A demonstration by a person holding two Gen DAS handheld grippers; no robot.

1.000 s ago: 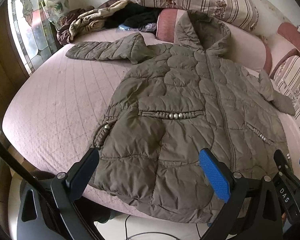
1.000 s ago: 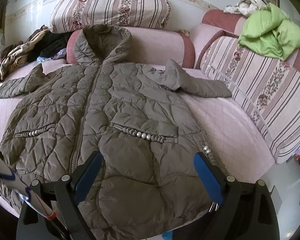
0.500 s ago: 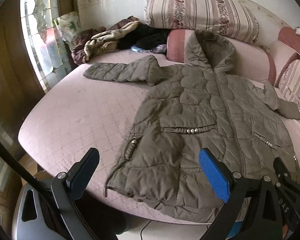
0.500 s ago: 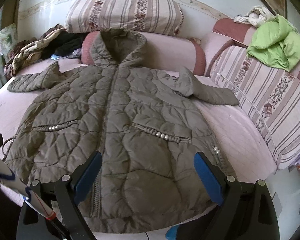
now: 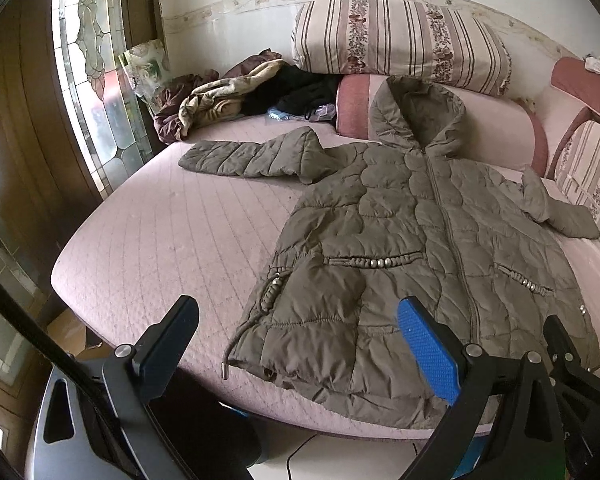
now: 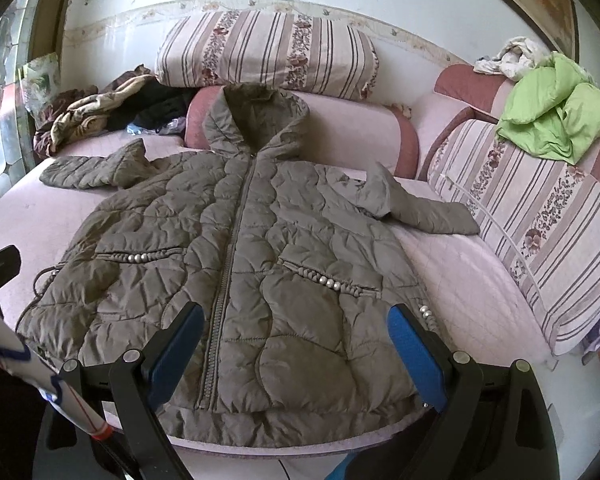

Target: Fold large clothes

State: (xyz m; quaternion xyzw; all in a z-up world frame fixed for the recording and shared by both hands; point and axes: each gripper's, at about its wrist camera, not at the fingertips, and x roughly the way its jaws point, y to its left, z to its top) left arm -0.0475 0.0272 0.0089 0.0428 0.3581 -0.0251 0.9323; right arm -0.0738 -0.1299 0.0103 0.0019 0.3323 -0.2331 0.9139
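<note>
Olive quilted coat (image 6: 236, 264) lay flat, unfolded on bed (image 5: 160, 248); L gripper (image 5: 300, 344) & R gripper (image 6: 296, 344) fingers wide, empty. No folds done yet.

A pink quilted bed (image 5: 172, 240) carries an olive hooded puffer coat (image 6: 236, 264) spread front-up, hem at the near edge, sleeves out left and right. A heap of crumpled clothes (image 5: 236, 96) lies at the far left, beside a pink bolster (image 6: 360, 128).

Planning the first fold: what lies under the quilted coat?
The coat lies flat on the pink quilted mattress, hood propped on a pink bolster. Anything beneath its body is hidden.
</note>
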